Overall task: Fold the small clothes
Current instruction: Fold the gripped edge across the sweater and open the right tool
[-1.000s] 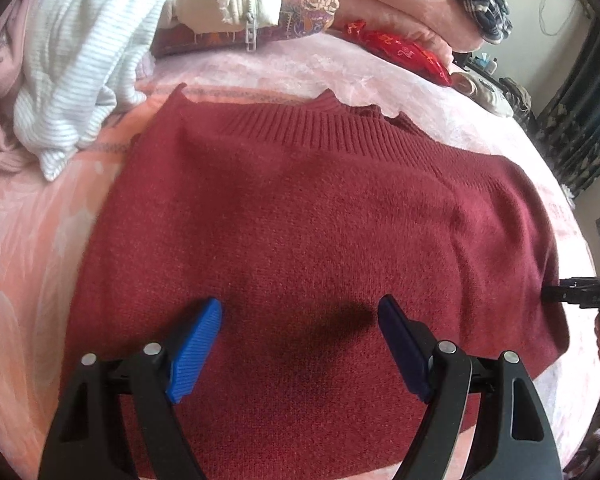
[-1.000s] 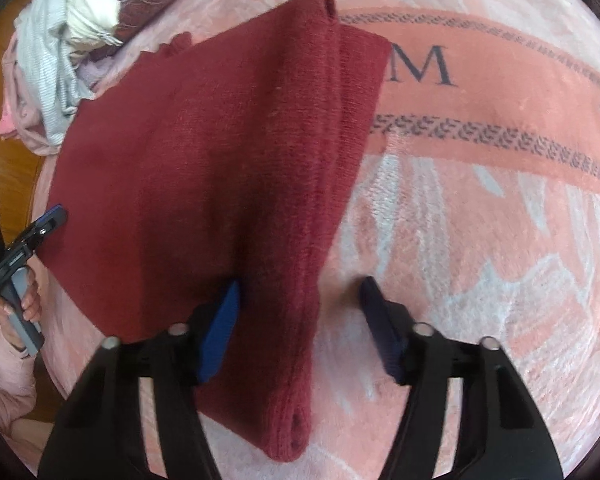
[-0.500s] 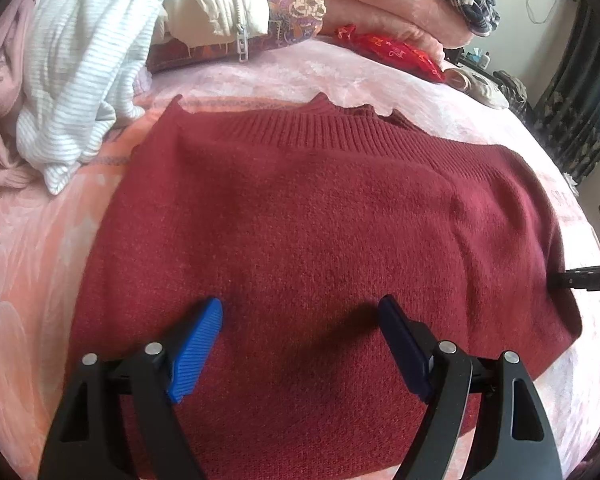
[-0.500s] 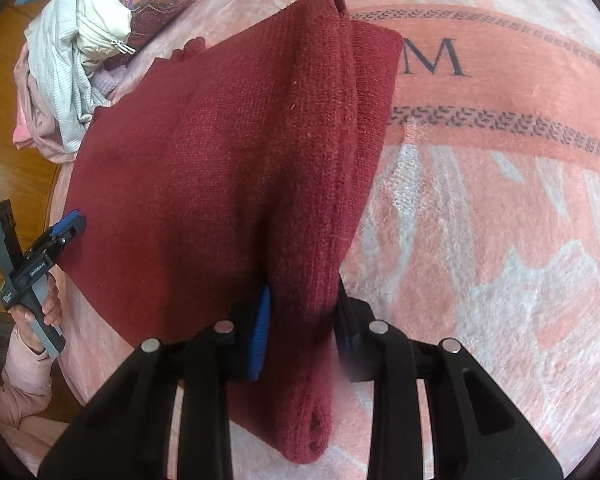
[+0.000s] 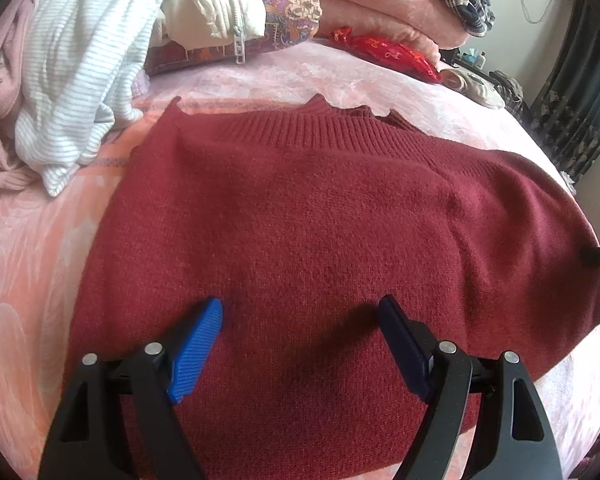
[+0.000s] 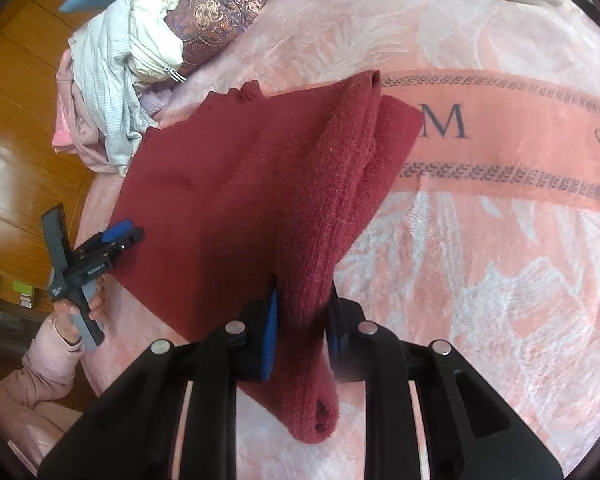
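Right claw (image 6: 300,320): we see its two blue pads clamped on the folded sleeve (image 6: 320,360) of the sweater, the cuff hanging out below the pads toward the camera.
Left claw (image 5: 300,320): we see its blue pads standing wide apart, gripping nothing, poised over the near part of the sweater's body; whether they touch the knit we cannot tell.
Sweater (image 5: 320,220): dark red knit, spread flat on the bed, ribbed neck on the far side in the left view.
Bed (image 6: 500,260): we note a pink patterned blanket with a lettered band running just beside the sweater's folded edge.
Clothes pile (image 5: 80,60): striped white, cream and pink garments heaped at the sweater's far left corner.
Red pouch (image 5: 388,54): lying beyond the neck, well apart from the sweater.
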`<state>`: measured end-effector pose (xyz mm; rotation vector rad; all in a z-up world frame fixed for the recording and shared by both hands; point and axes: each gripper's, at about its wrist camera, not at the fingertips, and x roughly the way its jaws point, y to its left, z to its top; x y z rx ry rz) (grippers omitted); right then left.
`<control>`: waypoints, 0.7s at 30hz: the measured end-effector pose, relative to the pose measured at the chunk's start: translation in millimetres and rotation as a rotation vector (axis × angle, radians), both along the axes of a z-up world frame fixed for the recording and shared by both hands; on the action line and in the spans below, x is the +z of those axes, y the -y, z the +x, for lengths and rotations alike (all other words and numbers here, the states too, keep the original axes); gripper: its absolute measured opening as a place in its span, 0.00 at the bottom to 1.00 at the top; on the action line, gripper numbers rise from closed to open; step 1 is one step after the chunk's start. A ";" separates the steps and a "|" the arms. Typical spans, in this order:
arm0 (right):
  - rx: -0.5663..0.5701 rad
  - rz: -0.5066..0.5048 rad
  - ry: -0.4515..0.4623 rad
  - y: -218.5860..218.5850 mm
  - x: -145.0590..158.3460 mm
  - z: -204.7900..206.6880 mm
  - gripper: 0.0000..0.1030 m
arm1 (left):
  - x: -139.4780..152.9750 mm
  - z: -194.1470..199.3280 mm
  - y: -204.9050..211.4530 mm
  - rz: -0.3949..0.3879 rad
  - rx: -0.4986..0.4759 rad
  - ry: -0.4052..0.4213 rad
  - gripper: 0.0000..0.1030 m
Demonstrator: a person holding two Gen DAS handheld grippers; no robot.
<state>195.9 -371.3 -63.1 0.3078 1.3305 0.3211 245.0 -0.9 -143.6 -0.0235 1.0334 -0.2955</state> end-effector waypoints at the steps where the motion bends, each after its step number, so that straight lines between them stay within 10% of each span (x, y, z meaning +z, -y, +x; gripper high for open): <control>1: -0.014 -0.002 -0.031 3.8 -10.9 1.2 0.18 | -0.2 -0.1 -0.1 0.000 -0.001 0.000 0.78; 6: -0.080 0.031 -0.135 17.9 -55.9 1.6 0.19 | -3.1 -0.3 1.0 0.010 -0.016 -0.003 0.79; 21: -0.076 -0.060 -0.104 -35.2 19.2 24.5 0.18 | 9.8 19.1 -25.1 -0.054 0.027 -0.079 0.79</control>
